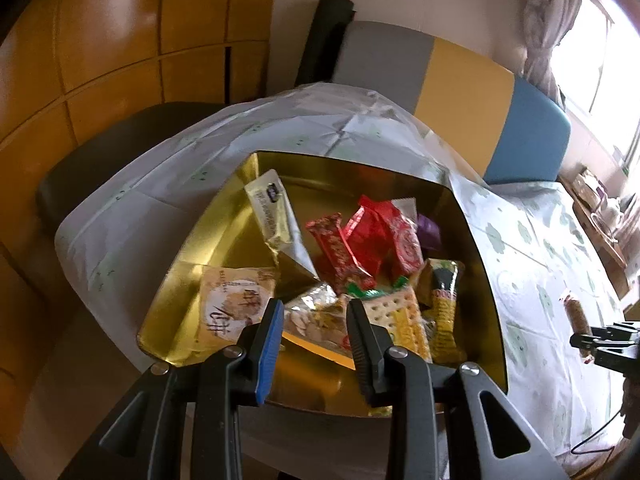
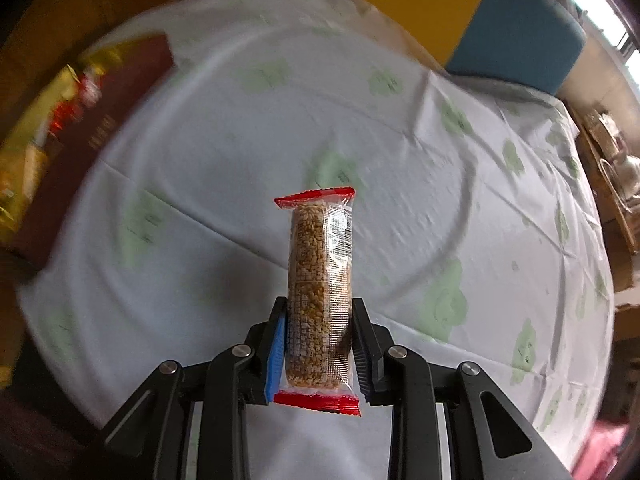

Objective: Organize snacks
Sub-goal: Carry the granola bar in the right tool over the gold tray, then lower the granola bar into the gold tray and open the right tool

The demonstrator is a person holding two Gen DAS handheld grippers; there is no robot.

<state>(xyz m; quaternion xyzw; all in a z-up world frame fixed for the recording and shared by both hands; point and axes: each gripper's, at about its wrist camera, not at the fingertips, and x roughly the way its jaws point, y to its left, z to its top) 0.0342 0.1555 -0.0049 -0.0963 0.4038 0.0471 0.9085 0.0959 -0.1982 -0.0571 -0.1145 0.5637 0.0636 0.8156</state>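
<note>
While your right gripper (image 2: 319, 344) clamps the bar (image 2: 320, 288) across its lower half, treat that bar as light and crumbly: a pressed-grain stick in thin, slick film that will slide if you loosen and crack if you squeeze harder. Your hold on the long flat sides, near one end, looks sound; the red crimped seals at each end are too flimsy to take. It hangs above the table (image 2: 400, 140), clear of the cloth, with the tin (image 2: 132, 64) well off at the left edge of the right wrist view.

Your left gripper (image 1: 314, 330) stands slack over the near side of the tin (image 1: 476, 240), its jaws parted with nothing pinched between them. Just beyond the fingertips lie a clear nut pack (image 1: 316, 312), a cracker pack (image 1: 400, 312) and a round biscuit pack (image 1: 232, 304). All are light; the crackers and biscuit will likely break under pressure, so take them by the edges, across the narrow width. Farther in sit red wrappers (image 1: 368, 240), soft and crinkly, then a cream sachet (image 1: 272, 212) leaning toward the back wall. Beyond the tin the cloth runs to a bench cushion (image 1: 460, 80).
</note>
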